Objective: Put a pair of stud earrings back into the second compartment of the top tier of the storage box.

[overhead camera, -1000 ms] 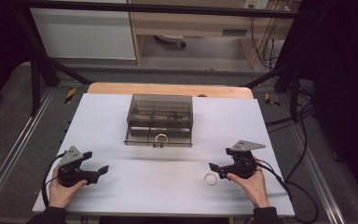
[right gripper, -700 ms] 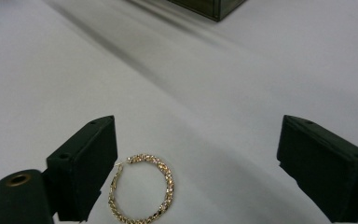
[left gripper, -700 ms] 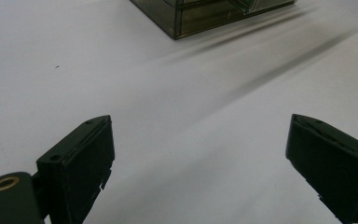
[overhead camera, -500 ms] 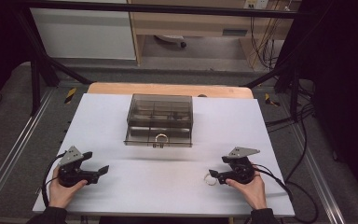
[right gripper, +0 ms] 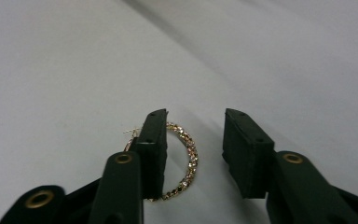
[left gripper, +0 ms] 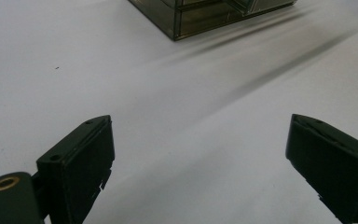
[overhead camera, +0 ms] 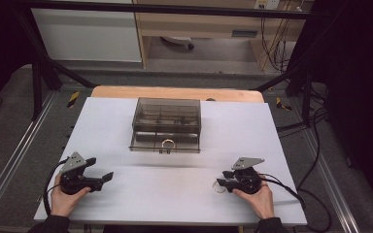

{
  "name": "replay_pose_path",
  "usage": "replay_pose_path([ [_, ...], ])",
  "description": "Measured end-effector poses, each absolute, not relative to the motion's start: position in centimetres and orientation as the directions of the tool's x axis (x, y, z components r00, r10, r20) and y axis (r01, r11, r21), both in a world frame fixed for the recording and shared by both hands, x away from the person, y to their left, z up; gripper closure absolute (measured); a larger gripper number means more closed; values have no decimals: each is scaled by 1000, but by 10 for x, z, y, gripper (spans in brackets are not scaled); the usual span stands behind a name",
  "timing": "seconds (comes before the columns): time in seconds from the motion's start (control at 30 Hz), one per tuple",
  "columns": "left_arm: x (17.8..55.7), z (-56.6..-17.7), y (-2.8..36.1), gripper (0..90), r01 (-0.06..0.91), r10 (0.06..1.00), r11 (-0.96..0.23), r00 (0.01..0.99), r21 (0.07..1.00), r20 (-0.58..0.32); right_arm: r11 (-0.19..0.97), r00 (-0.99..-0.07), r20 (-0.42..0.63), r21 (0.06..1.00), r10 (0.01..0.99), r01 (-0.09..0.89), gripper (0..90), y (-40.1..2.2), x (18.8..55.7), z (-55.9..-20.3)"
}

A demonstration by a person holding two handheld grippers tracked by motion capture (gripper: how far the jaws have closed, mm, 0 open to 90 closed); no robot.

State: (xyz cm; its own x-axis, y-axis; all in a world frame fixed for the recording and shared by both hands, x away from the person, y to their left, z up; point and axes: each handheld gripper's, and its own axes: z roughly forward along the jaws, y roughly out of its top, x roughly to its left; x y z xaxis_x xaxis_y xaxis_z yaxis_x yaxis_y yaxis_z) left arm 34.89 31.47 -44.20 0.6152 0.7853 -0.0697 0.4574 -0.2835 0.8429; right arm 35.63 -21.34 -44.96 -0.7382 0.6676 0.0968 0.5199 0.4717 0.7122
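Note:
A gold hoop earring (right gripper: 189, 151) set with small stones lies flat on the white table (overhead camera: 175, 189). In the high view it is a pale ring (overhead camera: 218, 190) at the front right. My right gripper (right gripper: 195, 122) is low over it. The hoop's one side is under the left jaw, and its other side shows in the gap. The jaws have just been closing, and the right jaw stands clear of the hoop. In the high view my right gripper (overhead camera: 222, 183) points left. My left gripper (overhead camera: 100, 168) rests at the front left, open wide, with nothing between its jaws (left gripper: 200, 126).
A smoky transparent drawer box (overhead camera: 166, 124) stands at the table's middle back, with a gold loop (overhead camera: 167, 143) at its front. Its corner (left gripper: 200, 14) shows ahead of the left gripper. Cables trail from both grippers. Dark frame rails run along both table sides.
The right gripper has come down and slightly left onto the hoop, and its jaws have narrowed around it. The left gripper has stayed where it was.

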Motion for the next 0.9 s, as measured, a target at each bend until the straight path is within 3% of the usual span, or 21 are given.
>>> replay_pose_path([
  [0.07, 349, -442, 315, 77, 458, 785, -283, 615, 843, -70, 478, -746, 96, 713, 658, 513, 687, -213, 356, -450],
  [0.4, 349, -442, 315, 78, 458, 786, -284, 614, 843, -69, 491, -757, 99, 706, 645, 510, 798, -212, 356, -452],
  [0.9, 349, -442, 315, 78, 458, 787, -284, 613, 842, -69, 496, -758, 89, 707, 646, 505, 873, -212, 355, -452],
])
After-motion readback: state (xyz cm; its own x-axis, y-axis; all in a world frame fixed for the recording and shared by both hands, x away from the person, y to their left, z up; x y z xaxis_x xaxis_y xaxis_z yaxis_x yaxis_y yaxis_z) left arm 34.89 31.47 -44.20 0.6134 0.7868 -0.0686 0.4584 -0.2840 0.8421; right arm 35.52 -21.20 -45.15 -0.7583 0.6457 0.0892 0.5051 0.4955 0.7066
